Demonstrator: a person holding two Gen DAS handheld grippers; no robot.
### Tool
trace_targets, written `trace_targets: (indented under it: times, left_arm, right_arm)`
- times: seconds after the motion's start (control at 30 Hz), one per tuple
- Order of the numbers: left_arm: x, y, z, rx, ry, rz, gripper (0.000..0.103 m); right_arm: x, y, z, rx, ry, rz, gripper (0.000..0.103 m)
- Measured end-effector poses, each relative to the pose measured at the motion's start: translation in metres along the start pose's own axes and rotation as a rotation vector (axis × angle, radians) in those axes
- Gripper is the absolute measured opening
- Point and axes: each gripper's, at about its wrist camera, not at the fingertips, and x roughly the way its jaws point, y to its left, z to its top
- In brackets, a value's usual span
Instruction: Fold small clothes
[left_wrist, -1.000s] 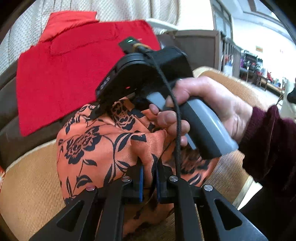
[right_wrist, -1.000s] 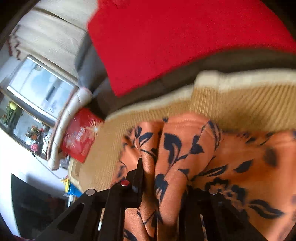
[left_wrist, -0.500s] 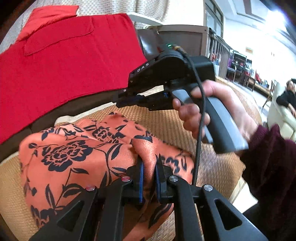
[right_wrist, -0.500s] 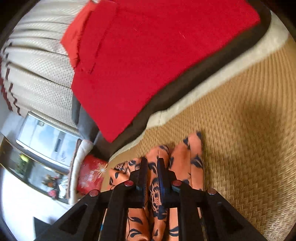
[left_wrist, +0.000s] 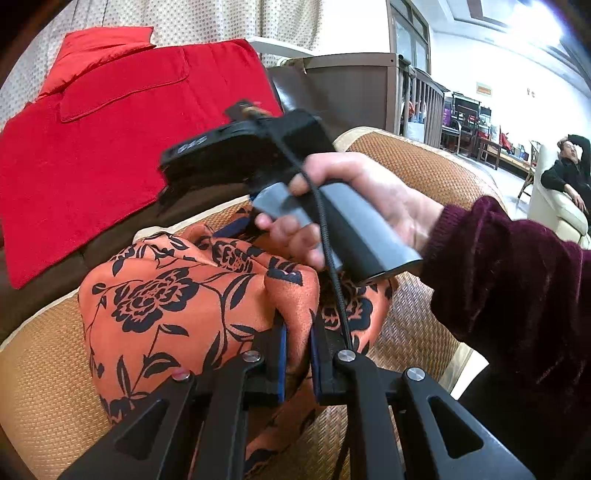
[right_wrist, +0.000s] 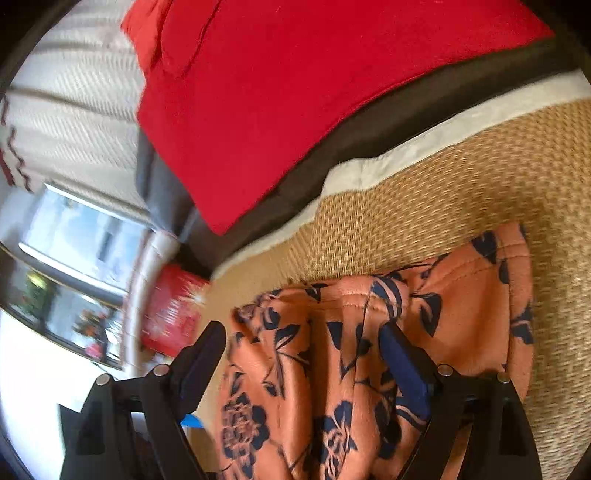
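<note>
Woven mat (left_wrist: 44, 369) on a sofa seat, red cloth (left_wrist: 110, 147) draped over the backrest behind it; a seated person far off at right.

Left wrist view: your left gripper (left_wrist: 297, 354) is clamped tight on a raised pleat of the orange garment (left_wrist: 166, 317), black floral print, which lies bunched on the mat. The pads pinch the fabric with almost no gap. Beyond it your right hand (left_wrist: 369, 206) holds the right gripper (left_wrist: 236, 229) low over the far edge of the same garment; its jaws are hard to read from here.

Right wrist view: mat (right_wrist: 443, 192) and red cloth (right_wrist: 295, 92) again, picture blurred by motion. The right gripper (right_wrist: 303, 350) has just been opening and its jaws now stand wide. The garment (right_wrist: 332, 369) lies between them in loose pleats; the right finger rests against the cloth, but nothing is pinched, so that side is let go.

Progress, as a judgement: early to middle. The garment is gathered and doubled into a rough bundle, not flat, edges not squared. You have set down one end; the left end is not yet released. Left to do: lay the left side down, smooth the pleats, make the last fold.
</note>
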Motion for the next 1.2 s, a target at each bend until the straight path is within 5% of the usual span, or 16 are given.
trace_targets:
  times: [0.1,0.2,0.3,0.47,0.5,0.53,0.57,0.7,0.9,0.97,1.03,1.2]
  left_arm:
    - [-0.004,0.007,-0.004,-0.008,0.001,0.003,0.011]
    - [-0.008,0.014,-0.006,-0.021,-0.007,0.0,0.011]
    - [-0.01,0.015,-0.007,-0.023,-0.011,0.001,0.011]
    - [-0.007,0.01,-0.012,-0.006,0.005,0.0,0.011]
    - [-0.005,0.009,-0.012,-0.001,0.01,-0.001,0.011]
    - [-0.004,0.008,-0.013,0.001,0.014,-0.002,0.01]
    - [-0.003,0.007,-0.013,0.001,0.019,-0.005,0.01]
    - [0.001,0.006,-0.012,0.003,0.024,-0.006,0.011]
    - [-0.004,0.011,-0.02,-0.001,0.033,-0.007,0.01]
    - [-0.006,0.012,-0.02,-0.004,0.031,-0.008,0.011]
    - [-0.008,0.013,-0.019,-0.008,0.027,-0.005,0.01]
    - [-0.019,0.013,-0.006,-0.025,-0.02,-0.016,0.01]
  right_arm:
    - [0.017,0.013,-0.005,-0.053,0.024,-0.039,0.075]
    - [0.034,0.024,-0.011,-0.135,0.102,-0.046,0.014]
    - [0.046,0.043,-0.02,-0.234,0.127,-0.158,0.014]
    - [0.022,0.02,-0.006,-0.085,0.071,-0.106,0.028]
    - [0.017,0.013,-0.005,-0.055,0.059,-0.102,0.051]
    - [0.014,0.008,-0.003,-0.029,0.055,-0.097,0.086]
    - [0.01,0.003,-0.003,-0.013,0.034,-0.081,0.089]
    - [0.006,0.003,-0.002,-0.032,0.028,-0.029,0.088]
    - [0.045,0.031,-0.014,-0.142,0.095,-0.11,0.086]
    - [0.054,0.042,-0.02,-0.195,0.115,-0.092,0.067]
    - [0.064,0.052,-0.025,-0.258,0.146,-0.142,0.022]
    - [0.058,0.077,-0.036,-0.383,0.091,-0.235,0.016]
